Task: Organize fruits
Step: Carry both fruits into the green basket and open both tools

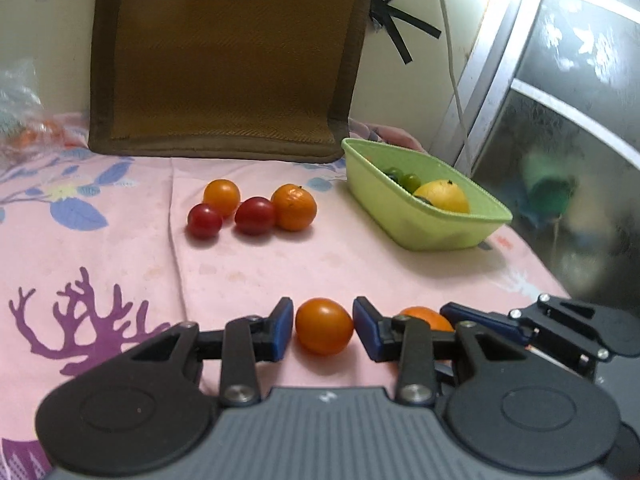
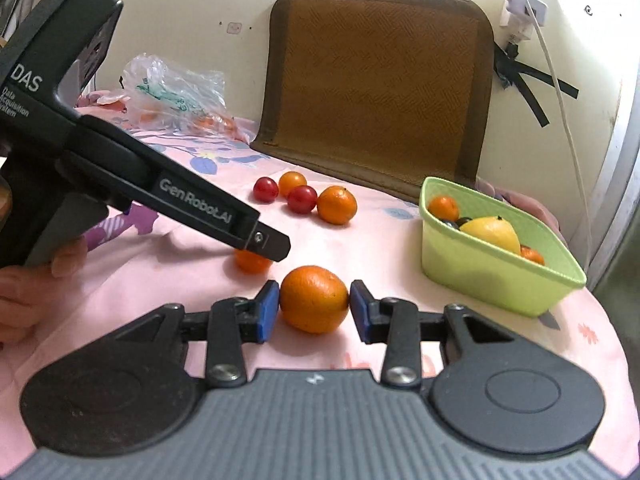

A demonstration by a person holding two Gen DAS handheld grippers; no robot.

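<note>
In the left wrist view my left gripper [image 1: 324,330] is open around an orange tomato [image 1: 324,326] on the pink cloth, with a small gap at each pad. In the right wrist view my right gripper [image 2: 314,306] has its blue pads against both sides of a mandarin [image 2: 314,299] that rests on the cloth. The same mandarin [image 1: 426,317] shows behind the left gripper's right finger. The left gripper's body [image 2: 140,176] reaches in from the left over the orange tomato [image 2: 252,261]. A green basket [image 2: 500,276] at the right holds a lemon [image 2: 491,233] and small fruits.
Two red tomatoes, an orange tomato and a mandarin [image 2: 337,205] lie grouped mid-cloth. A brown cushion [image 2: 376,80] leans on the wall behind. A plastic bag [image 2: 172,88] lies at the back left. A white cable [image 2: 560,92] hangs at the right. The cloth's edge curves at the right.
</note>
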